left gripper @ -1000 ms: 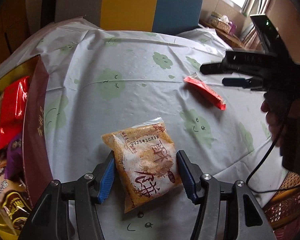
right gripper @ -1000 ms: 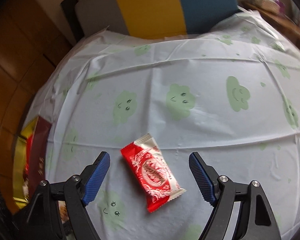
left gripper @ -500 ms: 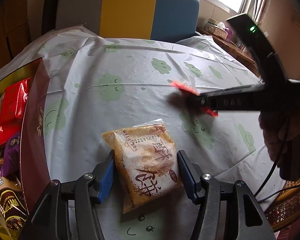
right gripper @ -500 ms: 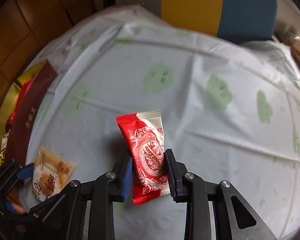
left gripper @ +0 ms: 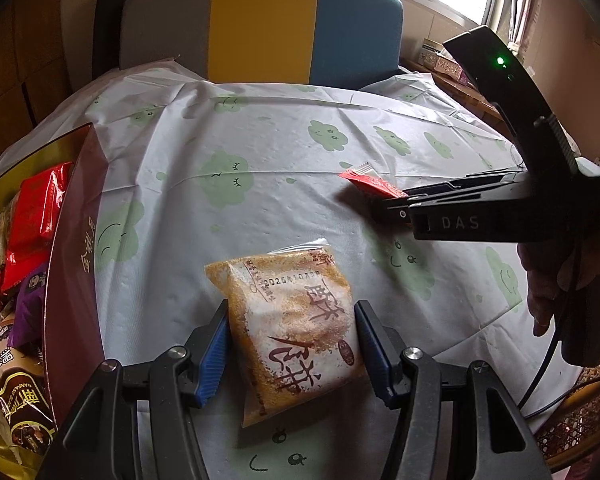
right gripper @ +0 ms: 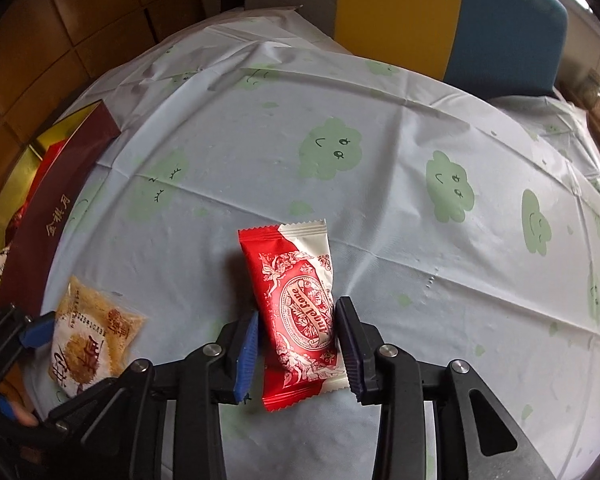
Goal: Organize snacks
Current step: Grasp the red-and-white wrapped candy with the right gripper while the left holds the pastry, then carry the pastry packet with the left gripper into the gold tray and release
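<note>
An orange crumb-filled snack packet with red characters sits between the blue pads of my left gripper, which touch both of its long edges just above the cloud-print tablecloth. My right gripper grips a red and white wrapped snack by its lower half, and its jaws are easing open. From the left wrist view that red snack pokes out of the right gripper, clear of the cloth. The orange packet also shows at lower left in the right wrist view.
A maroon box with a gold lining stands at the table's left edge, holding several wrapped snacks. The same box shows in the right wrist view. A grey, yellow and blue chair stands behind the table. A person's hand holds the right gripper.
The right gripper came down around the red snack, closed on it and turned with it toward the box side. The left gripper has stayed on the orange packet.
</note>
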### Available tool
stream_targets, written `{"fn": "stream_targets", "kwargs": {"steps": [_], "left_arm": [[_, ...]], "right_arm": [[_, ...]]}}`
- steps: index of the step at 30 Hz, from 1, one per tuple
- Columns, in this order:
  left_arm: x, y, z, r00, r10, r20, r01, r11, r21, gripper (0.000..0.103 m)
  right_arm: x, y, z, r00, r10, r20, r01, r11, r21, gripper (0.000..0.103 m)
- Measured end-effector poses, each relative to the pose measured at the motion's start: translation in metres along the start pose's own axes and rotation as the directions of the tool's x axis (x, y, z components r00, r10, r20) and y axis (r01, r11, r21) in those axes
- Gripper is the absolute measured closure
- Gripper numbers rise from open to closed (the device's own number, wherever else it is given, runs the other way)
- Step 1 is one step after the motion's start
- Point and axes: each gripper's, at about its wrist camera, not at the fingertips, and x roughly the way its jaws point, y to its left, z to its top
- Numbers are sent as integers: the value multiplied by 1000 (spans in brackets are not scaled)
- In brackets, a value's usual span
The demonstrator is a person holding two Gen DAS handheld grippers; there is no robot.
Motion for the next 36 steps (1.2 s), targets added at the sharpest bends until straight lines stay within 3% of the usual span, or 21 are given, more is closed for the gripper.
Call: {"fn": "stream_targets", "kwargs": {"steps": [17, 28, 36], "left_arm": [[-21, -2, -1, 999, 51, 16, -51, 999, 5, 44], [-70, 8, 11, 989, 91, 113, -88, 996, -29, 44], [-90, 23, 15, 980, 137, 141, -130, 990, -55, 44]], "right_arm": [[0, 7, -2, 999, -44, 22, 45, 997, -62, 68], [-1, 9, -4, 997, -57, 45, 60, 995, -74, 68], [-1, 11, -6, 996, -68, 56, 73, 994, -83, 68]]}}
